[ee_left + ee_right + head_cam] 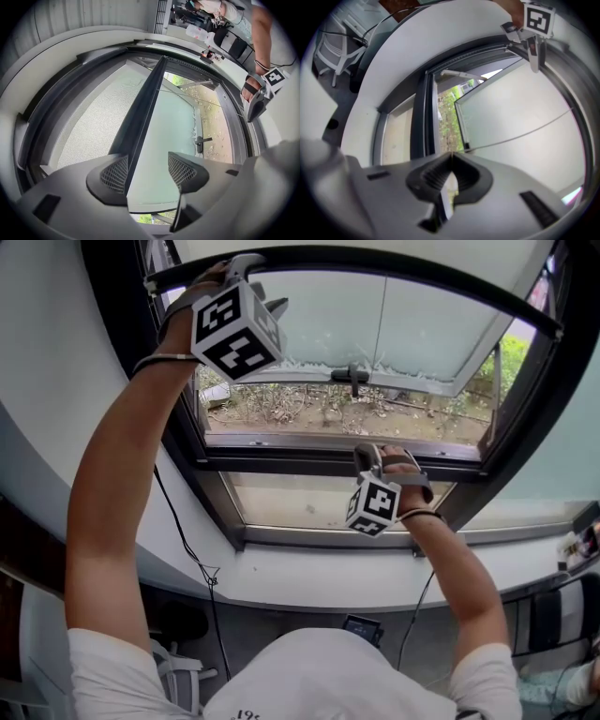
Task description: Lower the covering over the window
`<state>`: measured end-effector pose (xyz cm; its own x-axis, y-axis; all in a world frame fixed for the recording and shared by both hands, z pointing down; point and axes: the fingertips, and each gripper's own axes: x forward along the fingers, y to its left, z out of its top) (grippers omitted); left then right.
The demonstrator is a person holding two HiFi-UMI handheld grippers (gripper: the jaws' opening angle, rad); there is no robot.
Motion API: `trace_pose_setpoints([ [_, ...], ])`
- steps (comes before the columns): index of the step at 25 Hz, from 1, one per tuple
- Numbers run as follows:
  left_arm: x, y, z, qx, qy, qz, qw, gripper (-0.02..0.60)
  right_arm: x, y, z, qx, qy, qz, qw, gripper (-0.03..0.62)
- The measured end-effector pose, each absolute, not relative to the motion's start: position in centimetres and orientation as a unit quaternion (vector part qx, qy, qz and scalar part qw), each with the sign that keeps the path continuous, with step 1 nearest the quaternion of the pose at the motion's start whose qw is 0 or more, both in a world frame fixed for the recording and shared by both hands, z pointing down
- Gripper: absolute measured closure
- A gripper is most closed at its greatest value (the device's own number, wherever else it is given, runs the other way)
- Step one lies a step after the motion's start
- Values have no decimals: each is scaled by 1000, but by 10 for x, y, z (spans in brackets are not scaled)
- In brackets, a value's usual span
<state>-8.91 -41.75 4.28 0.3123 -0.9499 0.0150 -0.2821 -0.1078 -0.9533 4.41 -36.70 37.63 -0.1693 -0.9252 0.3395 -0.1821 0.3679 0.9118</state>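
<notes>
Since the grey mesh roll-down screen [84, 126] sits high up, near the top edge of the dark window frame [281, 463], I'd say most of the drop is ahead of you. Its dark bottom bar [140, 122] is the long bit. It runs sideways across the opening from the frame's left side to its right, and the mesh unrolls down toward the sill.

So pull straight down and hold that bar level, or one end will probably drag on the frame. Your left gripper [147, 166] has its jaws apart with the bar running between them, out toward the bar's left end. I'd close up before hauling. Your right gripper [450, 157] is pinched together on the thin pale pull cord [520, 131], lower down by the frame's middle rail. Ease the cord, don't yank it. Behind it all, the frosted glass sash [422, 324] is swung outward.
</notes>
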Motion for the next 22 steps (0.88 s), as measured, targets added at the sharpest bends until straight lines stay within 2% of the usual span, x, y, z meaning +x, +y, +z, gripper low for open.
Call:
trace_pose_setpoints([
  [4, -91, -418, 60, -660, 464, -364, 465, 321, 41, -363, 390, 421, -680, -363, 479, 571],
  [12, -91, -416, 78, -660, 466, -378, 452, 322, 40, -350, 404, 466, -725, -315, 398, 569],
  [22, -89, -414, 109, -677, 464, -377, 430, 322, 54, -346, 424, 483, -752, -242, 378, 568],
])
